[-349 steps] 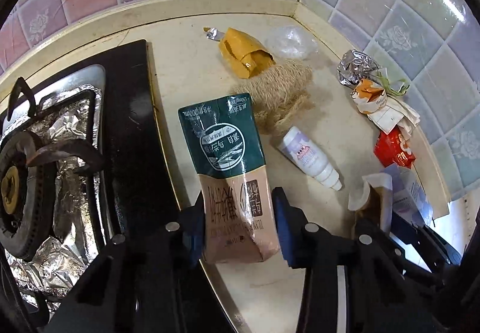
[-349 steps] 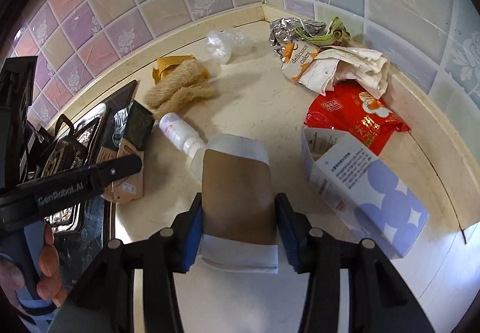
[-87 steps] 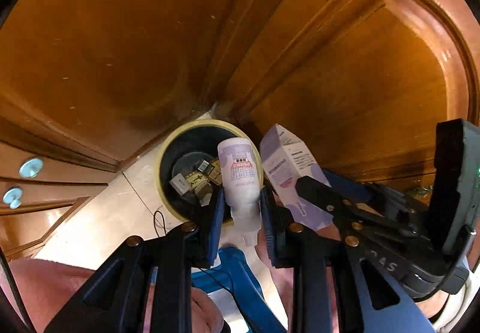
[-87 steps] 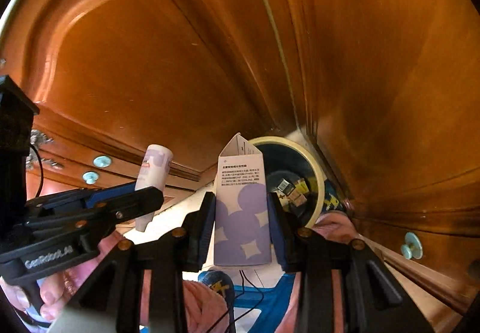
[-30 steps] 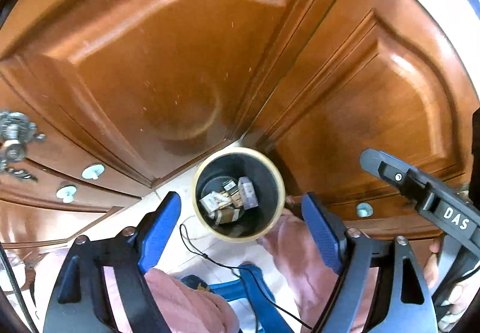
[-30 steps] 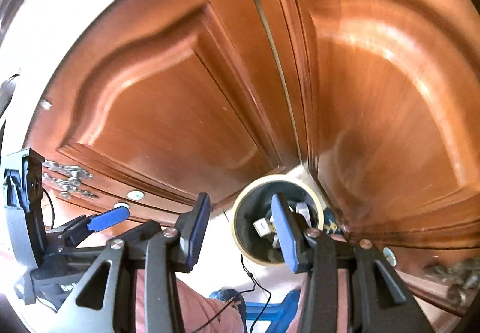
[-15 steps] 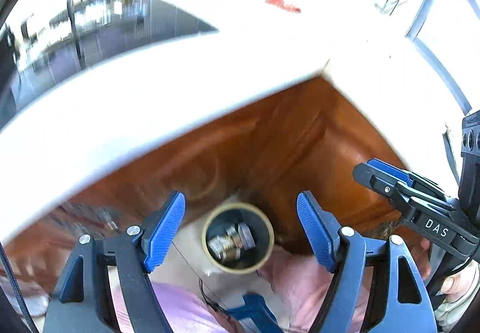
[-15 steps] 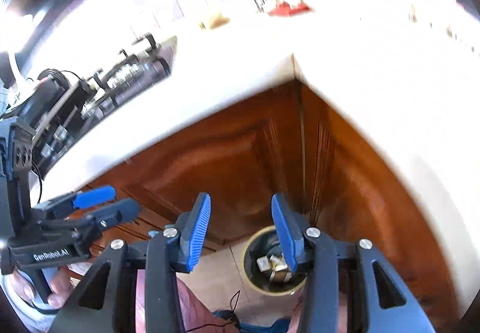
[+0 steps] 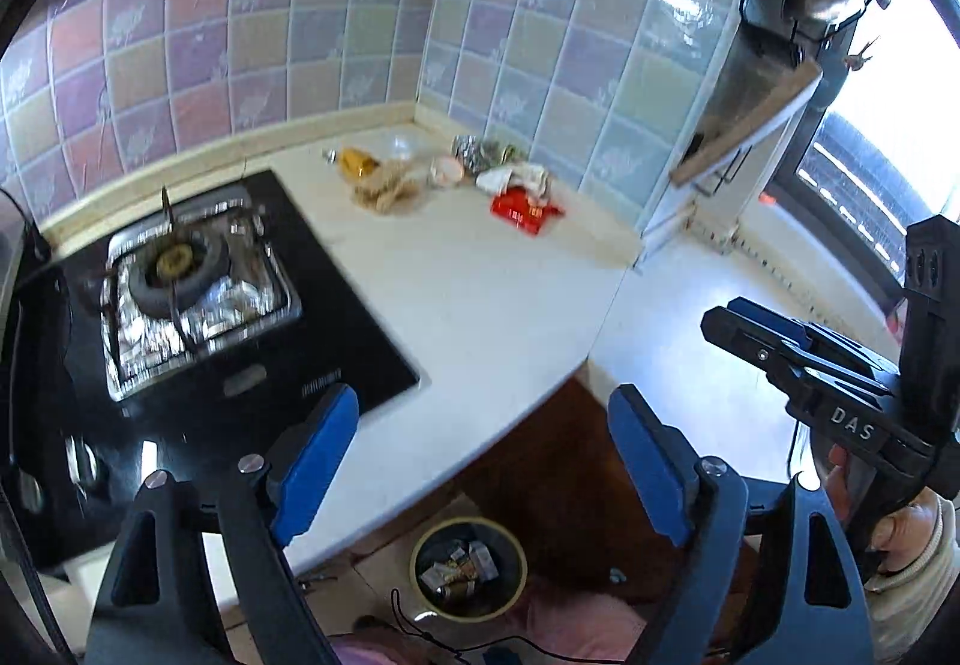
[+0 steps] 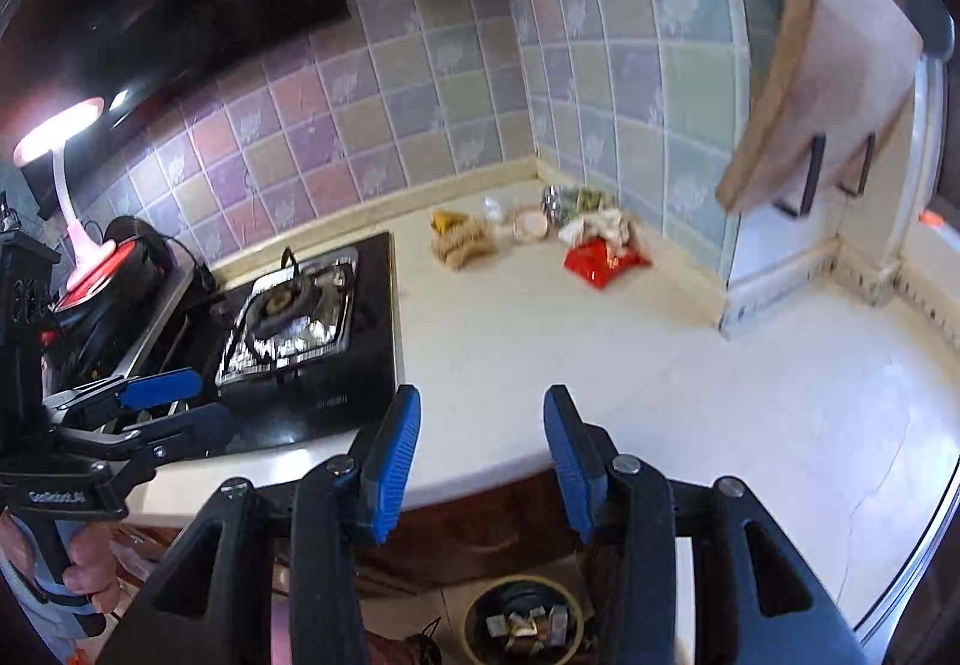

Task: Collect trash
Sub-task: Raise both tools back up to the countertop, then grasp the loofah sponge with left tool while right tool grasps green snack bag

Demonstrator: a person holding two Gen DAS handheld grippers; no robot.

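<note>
Btw trips: L gripper (image 9: pixel 483 461) jaws wide, just opening further, nothing betw.; R gripper (image 10: pixel 480 464) half open, empty; bin (image 9: pixel 468 566) on floor below counter edge; next = reach to back-corner trash, e.g. red wrapper (image 9: pixel 523 208).

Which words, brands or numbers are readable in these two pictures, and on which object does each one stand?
"DAS": white letters on the body of the right gripper, left wrist view.
Pale lettering on the left gripper body, right wrist view: too blurred to read.
Print on the stove front edge: too small.
Print on the red packet: too small.
</note>
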